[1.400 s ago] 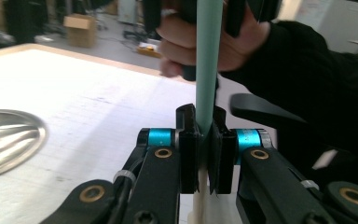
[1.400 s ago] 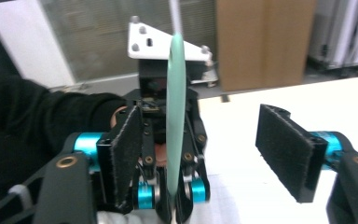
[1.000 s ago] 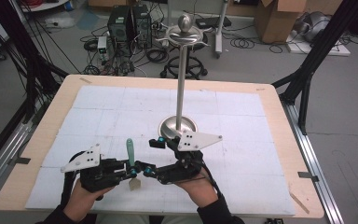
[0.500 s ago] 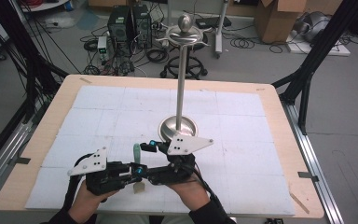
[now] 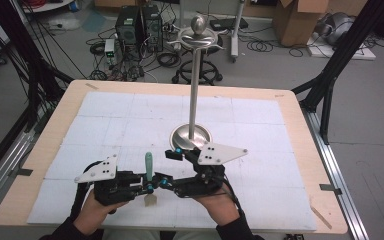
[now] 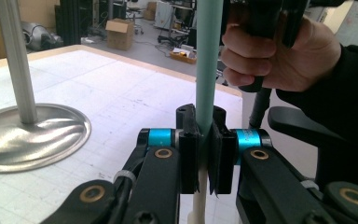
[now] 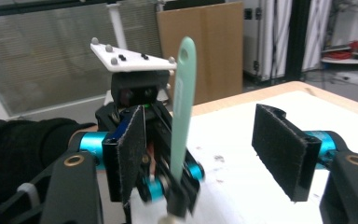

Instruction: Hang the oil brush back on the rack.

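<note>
The left gripper (image 5: 149, 188) clamped the upright green-handled spatula (image 5: 149, 167) near its lower end; the right gripper's (image 7: 214, 158) jaws, just opening, stood wide, the handle between them untouched

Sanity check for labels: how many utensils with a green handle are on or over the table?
1. The green-handled utensil stands upright near the table's front edge, clamped low on its handle by the left gripper. The right gripper faces it, open. None seen elsewhere.
</note>
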Demonstrator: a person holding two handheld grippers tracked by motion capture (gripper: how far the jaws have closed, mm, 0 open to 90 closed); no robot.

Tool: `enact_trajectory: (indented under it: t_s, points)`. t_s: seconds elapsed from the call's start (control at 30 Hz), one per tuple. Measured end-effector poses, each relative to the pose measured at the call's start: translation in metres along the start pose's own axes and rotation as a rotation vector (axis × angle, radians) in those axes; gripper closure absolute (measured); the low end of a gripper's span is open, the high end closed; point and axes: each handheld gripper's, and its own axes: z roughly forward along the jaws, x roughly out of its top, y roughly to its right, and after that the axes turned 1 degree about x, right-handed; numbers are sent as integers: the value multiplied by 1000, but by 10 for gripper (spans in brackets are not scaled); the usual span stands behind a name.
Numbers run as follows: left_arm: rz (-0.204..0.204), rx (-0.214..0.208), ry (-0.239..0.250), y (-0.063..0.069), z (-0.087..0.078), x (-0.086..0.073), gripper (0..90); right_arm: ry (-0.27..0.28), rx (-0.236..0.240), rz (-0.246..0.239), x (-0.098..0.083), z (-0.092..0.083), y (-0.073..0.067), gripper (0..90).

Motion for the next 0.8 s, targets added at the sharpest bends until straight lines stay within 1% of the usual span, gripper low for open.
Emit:
enact_trajectory:
  t_s: [0.1, 0.17, 0.2, 0.23, 0.27, 0.4, 0.47, 0.57, 0.6, 0.63, 0.7, 0.8]
  points:
    - [5, -21, 7, -5, 5, 10, 840, 8, -35, 2, -2, -17, 3, 282]
    - [15, -32, -5, -9, 9, 18, 840, 4, -74, -9, -4, -30, 5, 256]
    - [19, -34, -8, -10, 11, 21, 840, 9, -95, -5, -5, -38, 6, 247]
    - [24, -41, -12, -12, 14, 27, 840, 13, -105, -5, -6, -43, 7, 236]
    - [29, -46, -13, -14, 16, 31, 840, 13, -126, -3, -8, -51, 7, 228]
    - [33, -57, -14, -20, 25, 49, 840, 26, -183, 3, -15, -74, 10, 219]
    - [40, -67, -17, -24, 29, 57, 840, 36, -210, 16, -20, -87, 13, 215]
    - [40, -78, -18, -29, 36, 70, 840, 39, -239, 25, -26, -99, 15, 211]
    - [42, -79, -20, -30, 37, 71, 840, 38, -254, 20, -27, -104, 16, 211]
    - [38, -79, -20, -33, 40, 76, 840, 37, -259, 27, -28, -105, 15, 210]
    - [29, -78, -20, -37, 44, 82, 839, 40, -285, 17, -30, -114, 16, 210]
    - [22, -79, -16, -43, 48, 92, 840, 47, -306, 22, -33, -122, 17, 210]
